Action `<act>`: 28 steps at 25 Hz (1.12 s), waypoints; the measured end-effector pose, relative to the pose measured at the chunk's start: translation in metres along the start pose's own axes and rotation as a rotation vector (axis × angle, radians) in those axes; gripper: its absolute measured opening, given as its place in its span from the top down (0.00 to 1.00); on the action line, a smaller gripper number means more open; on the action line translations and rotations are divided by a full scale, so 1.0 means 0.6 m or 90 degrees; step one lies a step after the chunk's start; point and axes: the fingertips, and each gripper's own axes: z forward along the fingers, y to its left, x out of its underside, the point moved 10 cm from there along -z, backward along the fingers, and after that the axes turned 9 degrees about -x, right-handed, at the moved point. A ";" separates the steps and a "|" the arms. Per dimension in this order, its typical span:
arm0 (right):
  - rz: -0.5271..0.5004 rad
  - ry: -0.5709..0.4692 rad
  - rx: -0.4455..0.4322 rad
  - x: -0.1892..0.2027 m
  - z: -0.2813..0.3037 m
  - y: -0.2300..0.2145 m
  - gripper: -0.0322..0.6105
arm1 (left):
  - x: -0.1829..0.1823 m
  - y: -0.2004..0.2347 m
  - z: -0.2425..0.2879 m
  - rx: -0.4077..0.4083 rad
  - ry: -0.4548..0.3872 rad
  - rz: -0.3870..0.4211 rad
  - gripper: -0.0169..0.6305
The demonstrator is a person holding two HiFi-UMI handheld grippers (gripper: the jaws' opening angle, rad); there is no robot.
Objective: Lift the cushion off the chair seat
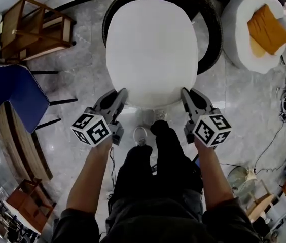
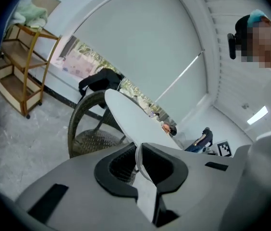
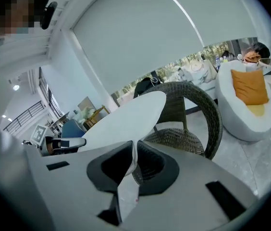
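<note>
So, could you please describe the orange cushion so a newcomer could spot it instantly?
Start at the dark round wicker chair at the head view's top centre. Right of it stands a round white upholstered seat, and the square orange fabric cushion lies in it. Unlike the large white oval cushion above the wicker chair, it is small, angular and orange.

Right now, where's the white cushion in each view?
Head view: white cushion at top centre, wide and rounded.
Left gripper view: centre, a tilted slab running up-left from bottom centre.
Right gripper view: centre, slanting up-right.
Shared landmark: the dark wicker chair behind it.
</note>
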 end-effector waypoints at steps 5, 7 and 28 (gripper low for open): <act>-0.029 -0.047 -0.013 -0.086 -0.039 0.066 0.89 | -0.086 -0.056 -0.055 0.012 -0.040 0.035 0.91; -0.042 -0.065 -0.020 -0.121 -0.049 0.086 0.89 | -0.121 -0.075 -0.070 0.016 -0.056 0.050 0.91; -0.169 -0.250 -0.074 -0.445 -0.178 0.286 0.89 | -0.436 -0.292 -0.236 0.069 -0.238 0.172 0.91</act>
